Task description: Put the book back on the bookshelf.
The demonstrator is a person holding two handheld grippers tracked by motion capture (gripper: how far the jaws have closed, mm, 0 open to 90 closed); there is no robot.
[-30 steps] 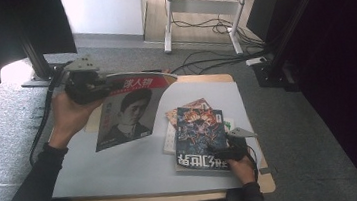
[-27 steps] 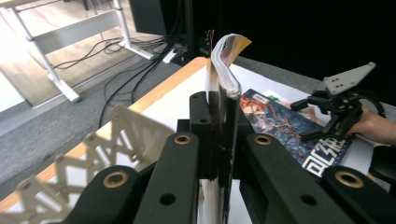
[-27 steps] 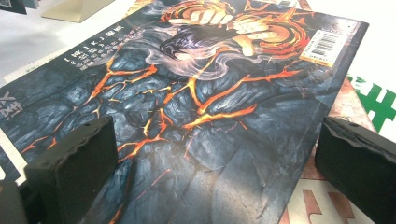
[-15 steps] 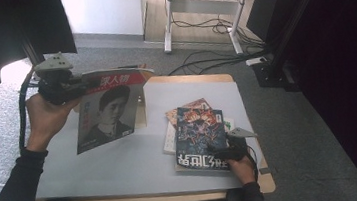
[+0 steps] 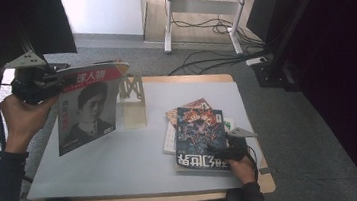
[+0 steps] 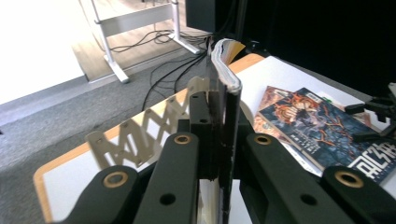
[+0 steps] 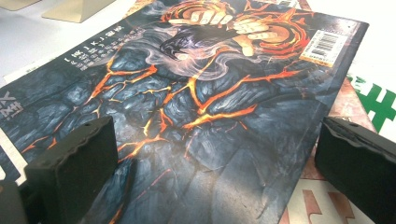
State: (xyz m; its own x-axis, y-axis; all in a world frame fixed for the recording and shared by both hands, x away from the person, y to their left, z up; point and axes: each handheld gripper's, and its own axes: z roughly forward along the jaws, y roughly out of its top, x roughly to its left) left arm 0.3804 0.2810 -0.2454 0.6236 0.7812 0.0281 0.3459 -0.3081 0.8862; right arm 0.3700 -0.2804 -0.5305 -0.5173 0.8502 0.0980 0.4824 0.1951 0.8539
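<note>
My left gripper is shut on the top edge of a magazine with a portrait cover and a red title band. It hangs upright over the table's left part. In the left gripper view the jaws pinch the magazine's bound edge. A stack of magazines lies flat at the right, topped by a dark lava-patterned cover. My right gripper rests at the stack's near right corner. Its jaws stand open over that cover with nothing gripped.
A beige metal bookend stands upright mid-table just right of the hanging magazine, also seen as bookend. The grey mat covers the wooden table. Desk legs and cables lie on the floor beyond.
My left gripper has carried the portrait magazine leftward, away from the stack, uncovering the bookend behind it. The right gripper and the stack have stayed put.
</note>
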